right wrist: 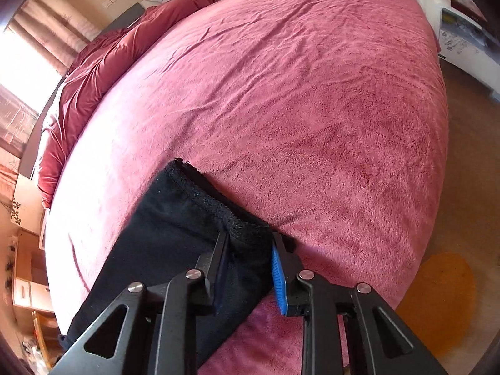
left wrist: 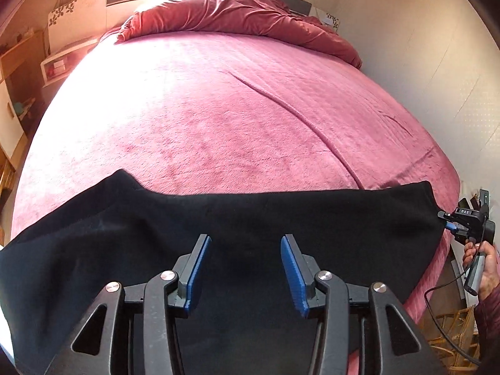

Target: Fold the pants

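Black pants lie stretched across the near edge of a pink bed. My left gripper hovers over the middle of the pants with its jaws wide open and nothing between them. My right gripper is at the hem end of the pants, jaws partly open around the corner of the hem; the fabric sits between the blue pads. In the left wrist view the right gripper shows at the far right end of the pants, held by a hand.
A rumpled red duvet lies at the head of the bed. A nightstand and shelves stand at the left. A wall runs along the right side. An orange rug lies on the floor by the bed.
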